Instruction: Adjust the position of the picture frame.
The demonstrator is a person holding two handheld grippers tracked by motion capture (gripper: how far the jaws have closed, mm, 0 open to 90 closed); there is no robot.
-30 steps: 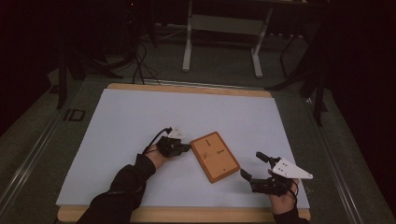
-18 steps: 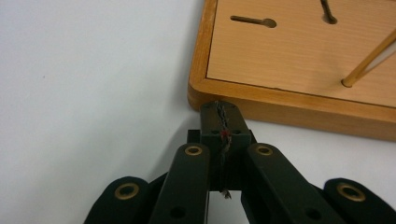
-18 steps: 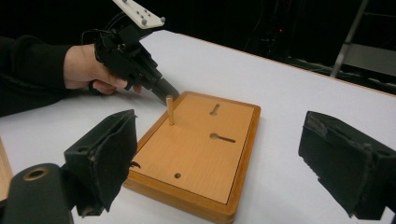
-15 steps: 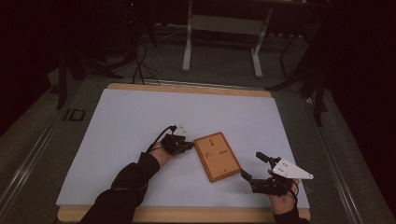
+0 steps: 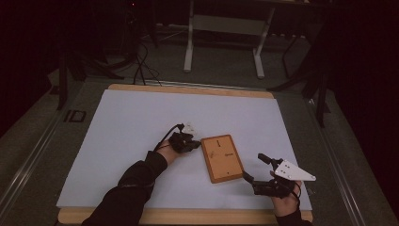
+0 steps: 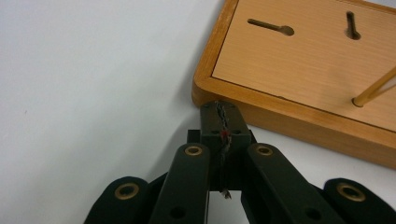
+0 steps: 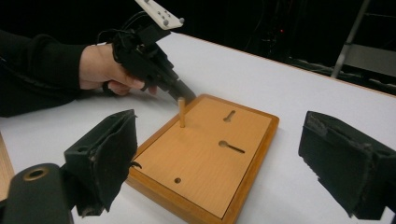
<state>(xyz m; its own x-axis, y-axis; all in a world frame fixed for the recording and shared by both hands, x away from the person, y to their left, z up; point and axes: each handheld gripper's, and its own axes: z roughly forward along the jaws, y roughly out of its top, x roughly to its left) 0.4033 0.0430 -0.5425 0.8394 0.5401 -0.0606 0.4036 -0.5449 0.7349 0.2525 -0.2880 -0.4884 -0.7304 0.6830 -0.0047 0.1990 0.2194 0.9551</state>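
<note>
A flat wooden board (image 5: 222, 157) lies on the white table sheet, with two keyhole slots (image 7: 229, 115) and a thin upright wooden peg (image 7: 181, 112). My left gripper (image 5: 195, 144) is shut with nothing held, and its tips (image 6: 222, 112) touch the board's (image 6: 299, 60) side edge near a corner. The peg (image 6: 373, 88) stands at the right of the left gripper view. My right gripper (image 5: 254, 166) stands open at the board's near right corner. Its wide-apart pads (image 7: 107, 163) frame the board (image 7: 205, 154) without touching it. The left gripper (image 7: 187, 95) shows beyond the peg.
The white sheet (image 5: 131, 122) covers the table, and a wooden rim (image 5: 188, 88) shows at the far edge. Behind the table a metal stand (image 5: 190, 42) and cables (image 5: 141, 61) sit on the dark floor. A grey three-cornered plate (image 5: 294, 172) rides on the right gripper.
My left gripper has slid right up against the board's left edge, and the board's far end has shifted slightly right. The right gripper has not moved.
</note>
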